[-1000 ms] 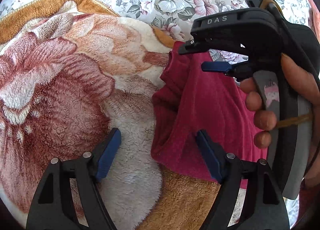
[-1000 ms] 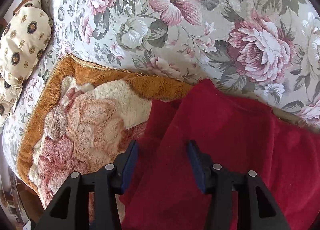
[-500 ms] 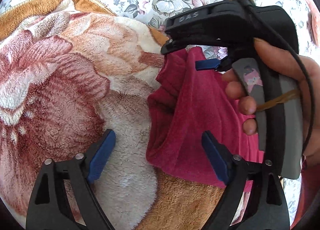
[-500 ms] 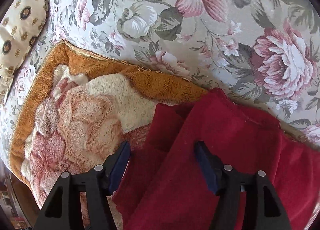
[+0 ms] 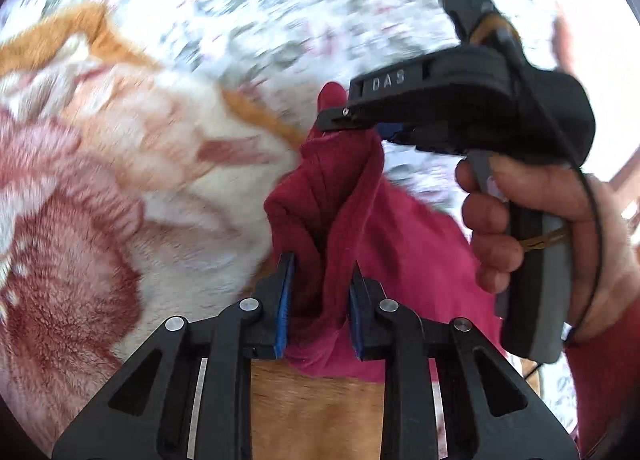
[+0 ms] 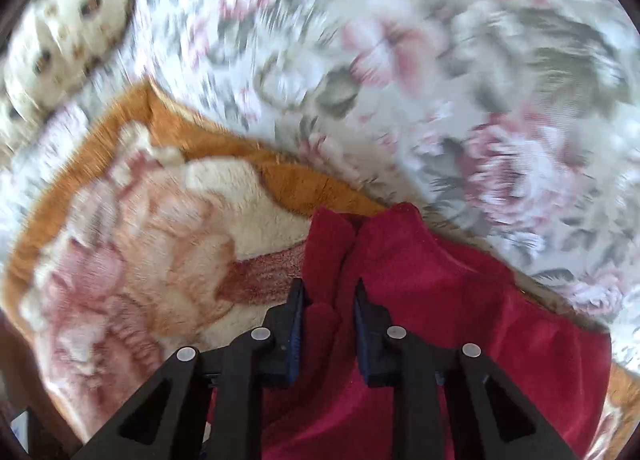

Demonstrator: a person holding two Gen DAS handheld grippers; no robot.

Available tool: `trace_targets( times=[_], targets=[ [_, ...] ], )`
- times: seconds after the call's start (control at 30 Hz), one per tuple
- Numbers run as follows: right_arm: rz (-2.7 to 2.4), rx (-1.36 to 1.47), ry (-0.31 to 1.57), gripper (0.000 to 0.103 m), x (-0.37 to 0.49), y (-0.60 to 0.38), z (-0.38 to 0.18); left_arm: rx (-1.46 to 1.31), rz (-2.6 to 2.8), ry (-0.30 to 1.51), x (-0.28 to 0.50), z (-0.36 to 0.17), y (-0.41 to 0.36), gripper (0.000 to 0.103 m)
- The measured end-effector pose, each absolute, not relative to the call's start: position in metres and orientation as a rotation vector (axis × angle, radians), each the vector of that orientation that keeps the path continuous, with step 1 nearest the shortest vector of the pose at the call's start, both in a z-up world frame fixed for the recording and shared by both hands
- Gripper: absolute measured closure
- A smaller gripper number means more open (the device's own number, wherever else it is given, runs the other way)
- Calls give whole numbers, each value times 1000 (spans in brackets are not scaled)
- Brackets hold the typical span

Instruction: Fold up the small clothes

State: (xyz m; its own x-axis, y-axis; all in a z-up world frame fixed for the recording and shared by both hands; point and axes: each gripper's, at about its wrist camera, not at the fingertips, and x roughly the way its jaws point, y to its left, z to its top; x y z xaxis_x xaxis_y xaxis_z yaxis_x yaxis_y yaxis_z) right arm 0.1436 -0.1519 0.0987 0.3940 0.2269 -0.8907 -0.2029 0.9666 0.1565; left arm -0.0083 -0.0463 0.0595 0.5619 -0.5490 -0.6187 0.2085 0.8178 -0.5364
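A small dark red garment point(image 5: 404, 244) lies on a plush flowered blanket point(image 5: 120, 187). My left gripper point(image 5: 320, 300) is shut on the near edge of the garment, with cloth bunched between its blue pads. My right gripper point(image 5: 360, 127), held in a hand, pinches the far corner of the same garment and lifts it. In the right wrist view my right gripper point(image 6: 328, 320) is shut on a fold of the red garment point(image 6: 440, 300). Both views are blurred by motion.
The blanket has an orange border point(image 6: 248, 163) and lies on a flowered bedspread point(image 6: 440, 59). A cream patterned pillow point(image 6: 68, 39) is at the far left. The hand's red sleeve point(image 5: 600, 372) is at the right edge.
Both grippers have closed from open onto the garment's left edge. The cloth is now lifted and bunched between them, and both cameras are moving.
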Motion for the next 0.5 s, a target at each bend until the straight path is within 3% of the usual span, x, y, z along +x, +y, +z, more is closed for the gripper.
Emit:
trace_targets(
  times=[0.27, 0.37, 0.5],
  targets=[
    [218, 189, 941, 85, 50, -304, 179, -252, -797, 780, -56, 123, -152, 81],
    [135, 246, 935, 86, 14, -368, 171, -205, -891, 817, -62, 119, -195, 81],
    [13, 402, 1001, 86, -1, -437, 107, -62, -910, 879, -71, 102, -235, 81]
  ],
)
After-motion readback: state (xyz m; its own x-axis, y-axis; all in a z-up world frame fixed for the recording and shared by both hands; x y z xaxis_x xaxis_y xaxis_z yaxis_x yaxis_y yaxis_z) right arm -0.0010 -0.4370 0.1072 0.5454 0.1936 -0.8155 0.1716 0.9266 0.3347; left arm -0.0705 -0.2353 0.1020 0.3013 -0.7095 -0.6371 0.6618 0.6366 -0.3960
